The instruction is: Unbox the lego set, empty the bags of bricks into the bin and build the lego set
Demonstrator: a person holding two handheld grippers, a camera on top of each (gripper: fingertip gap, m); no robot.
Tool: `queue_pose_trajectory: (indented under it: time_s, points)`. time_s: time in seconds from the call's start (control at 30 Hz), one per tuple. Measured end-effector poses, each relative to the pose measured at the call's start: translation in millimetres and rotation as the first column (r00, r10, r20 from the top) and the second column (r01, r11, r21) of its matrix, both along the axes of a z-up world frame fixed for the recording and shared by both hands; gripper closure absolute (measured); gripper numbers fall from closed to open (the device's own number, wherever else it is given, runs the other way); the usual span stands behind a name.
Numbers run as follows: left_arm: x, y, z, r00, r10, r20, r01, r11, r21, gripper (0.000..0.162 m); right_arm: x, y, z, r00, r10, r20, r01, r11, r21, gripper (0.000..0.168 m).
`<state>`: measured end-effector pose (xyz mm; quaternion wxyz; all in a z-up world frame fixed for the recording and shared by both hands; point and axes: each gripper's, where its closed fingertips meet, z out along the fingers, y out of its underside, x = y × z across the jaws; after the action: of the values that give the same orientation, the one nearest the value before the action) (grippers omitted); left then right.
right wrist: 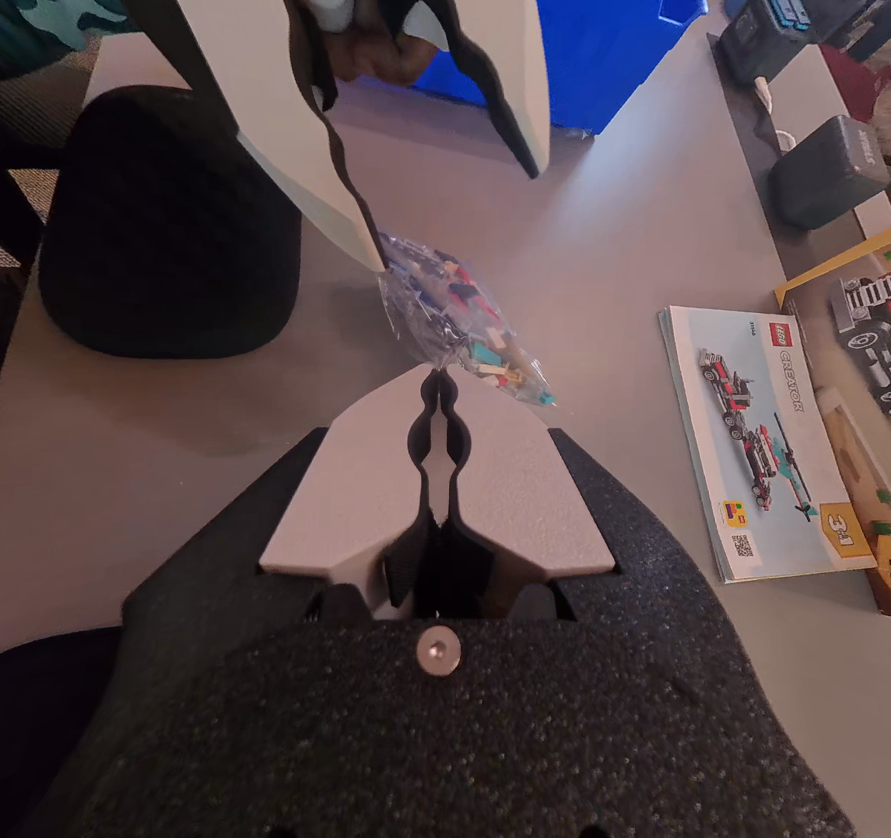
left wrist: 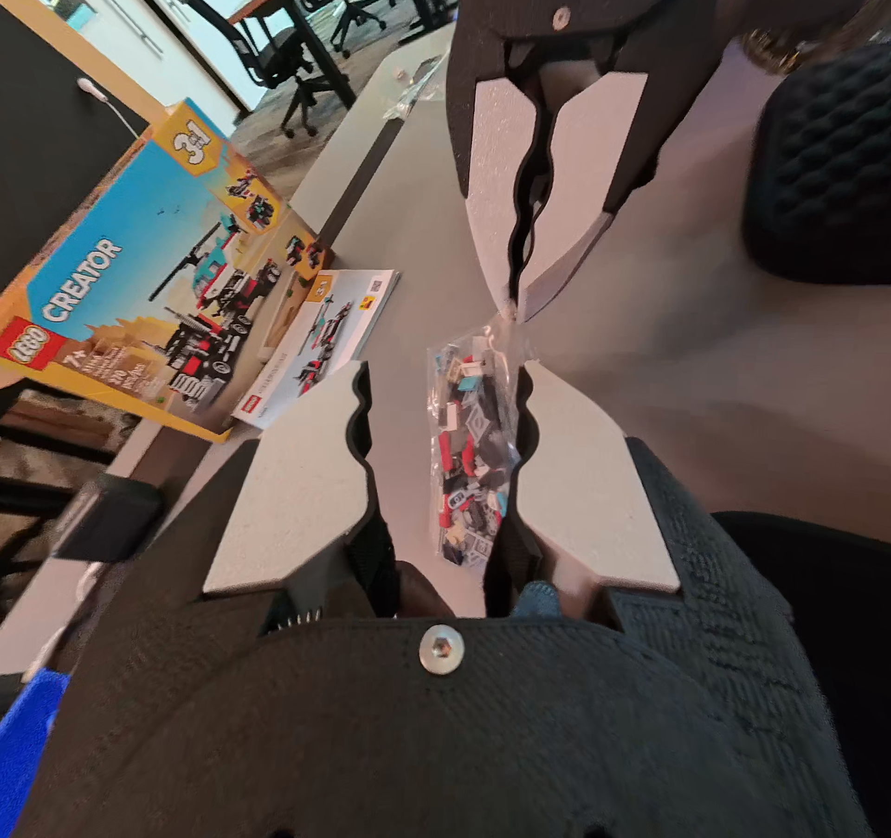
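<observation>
A clear bag of bricks (left wrist: 470, 453) holds mixed black, red, grey and teal pieces. My right gripper (right wrist: 438, 373) is shut on the bag's (right wrist: 453, 323) edge and seems to hold it just above the grey table (right wrist: 602, 246). In the left wrist view it comes in from the top (left wrist: 513, 308) and pinches the bag's top. My left gripper (left wrist: 443, 366) is open with the bag between its fingers, against the right one. In the right wrist view the left gripper (right wrist: 458, 217) is open, and one fingertip (right wrist: 373, 255) touches the bag's far end.
The lego box (left wrist: 144, 284) and the instruction booklet (left wrist: 318, 347) lie to the left; the booklet (right wrist: 752, 443) is to the right in the right wrist view. A blue bin (right wrist: 602, 34) stands behind the left gripper. A black padded object (right wrist: 164, 226) sits close by. Dark devices (right wrist: 819, 173) line the table's edge. My right fingertips sit around 5 centimetres from my left ones.
</observation>
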<state>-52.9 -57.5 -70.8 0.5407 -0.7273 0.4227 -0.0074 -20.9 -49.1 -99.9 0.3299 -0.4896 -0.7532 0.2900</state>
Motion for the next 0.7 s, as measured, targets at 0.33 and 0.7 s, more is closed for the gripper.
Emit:
queue_pose_trajectory:
  time_s: [0.33,0.7]
  points:
    - [28.9,-14.6,-13.6,0.998,-0.059,0.011,0.060,0.992,-0.107,0.113,2.0,-8.3,9.0,1.000,-0.021,-0.019,0.020,0.997,-0.071,0.168]
    - [20.4,-0.7,-18.4,0.929,0.124,-0.349,-0.043,0.972,0.233,0.125,3.3,-14.3,24.7,0.996,-0.084,-0.028,0.071,0.946,-0.317,0.168]
